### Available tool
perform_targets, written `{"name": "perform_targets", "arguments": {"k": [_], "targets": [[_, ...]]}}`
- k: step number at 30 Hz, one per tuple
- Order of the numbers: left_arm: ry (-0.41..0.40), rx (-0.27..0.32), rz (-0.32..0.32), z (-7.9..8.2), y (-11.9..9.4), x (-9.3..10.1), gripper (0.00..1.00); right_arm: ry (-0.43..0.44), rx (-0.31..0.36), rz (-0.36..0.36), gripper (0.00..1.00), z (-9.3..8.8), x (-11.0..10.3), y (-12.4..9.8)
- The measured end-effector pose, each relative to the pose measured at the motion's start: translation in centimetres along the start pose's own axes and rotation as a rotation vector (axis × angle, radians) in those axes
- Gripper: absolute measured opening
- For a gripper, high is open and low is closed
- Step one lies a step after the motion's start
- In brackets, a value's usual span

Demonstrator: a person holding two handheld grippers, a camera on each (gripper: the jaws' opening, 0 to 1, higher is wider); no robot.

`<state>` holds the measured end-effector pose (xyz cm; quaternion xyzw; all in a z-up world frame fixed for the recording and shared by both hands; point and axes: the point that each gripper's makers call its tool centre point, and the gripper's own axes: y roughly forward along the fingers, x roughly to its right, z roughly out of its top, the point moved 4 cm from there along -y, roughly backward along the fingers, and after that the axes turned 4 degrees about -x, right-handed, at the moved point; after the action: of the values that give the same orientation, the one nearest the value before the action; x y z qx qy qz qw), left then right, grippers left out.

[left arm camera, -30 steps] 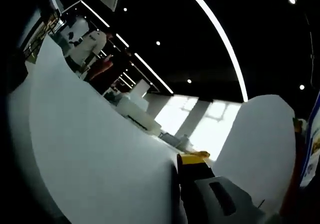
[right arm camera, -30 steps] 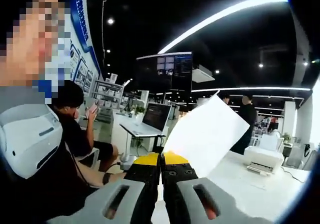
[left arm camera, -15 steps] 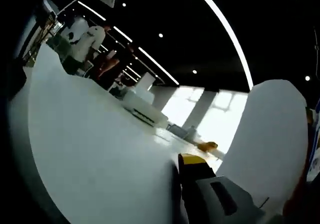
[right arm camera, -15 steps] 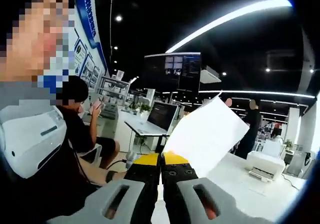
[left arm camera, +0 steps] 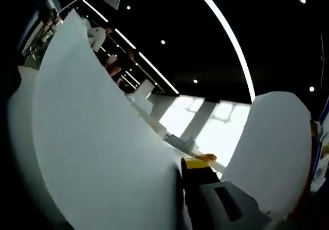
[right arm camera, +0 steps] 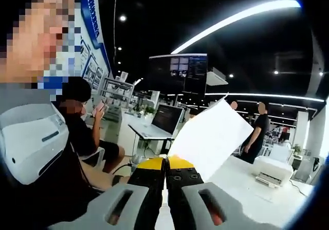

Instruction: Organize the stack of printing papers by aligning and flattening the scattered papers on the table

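My right gripper (right arm camera: 165, 164) pinches paper (right arm camera: 212, 142) upright; left gripper (left arm camera: 181, 169) clamps same sheet; table (right arm camera: 257, 191) below-right.

Right gripper view: paper sheet (right arm camera: 212, 137) rose up-right from the right gripper (right arm camera: 165, 164); table (right arm camera: 241, 186) lay behind it, printer (right arm camera: 273, 169) on the table at right, seated person (right arm camera: 82, 130) at left. Left gripper view: paper (left arm camera: 103, 153) stood left of the left gripper (left arm camera: 191, 164).
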<state>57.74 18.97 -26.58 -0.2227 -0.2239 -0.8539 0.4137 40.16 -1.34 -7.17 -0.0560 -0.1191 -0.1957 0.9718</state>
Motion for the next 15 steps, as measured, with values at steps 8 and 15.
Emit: {"name": "perform_targets", "arguments": {"k": [8, 15], "targets": [[0.039, 0.013, -0.010, 0.2, -0.4, 0.2, 0.13, -0.024, 0.002, 0.015, 0.00, 0.6, -0.5, 0.7], [-0.004, 0.031, -0.033, 0.1, -0.3, 0.2, 0.13, -0.058, 0.021, 0.030, 0.00, 1.8, -0.9, 1.1]]}}
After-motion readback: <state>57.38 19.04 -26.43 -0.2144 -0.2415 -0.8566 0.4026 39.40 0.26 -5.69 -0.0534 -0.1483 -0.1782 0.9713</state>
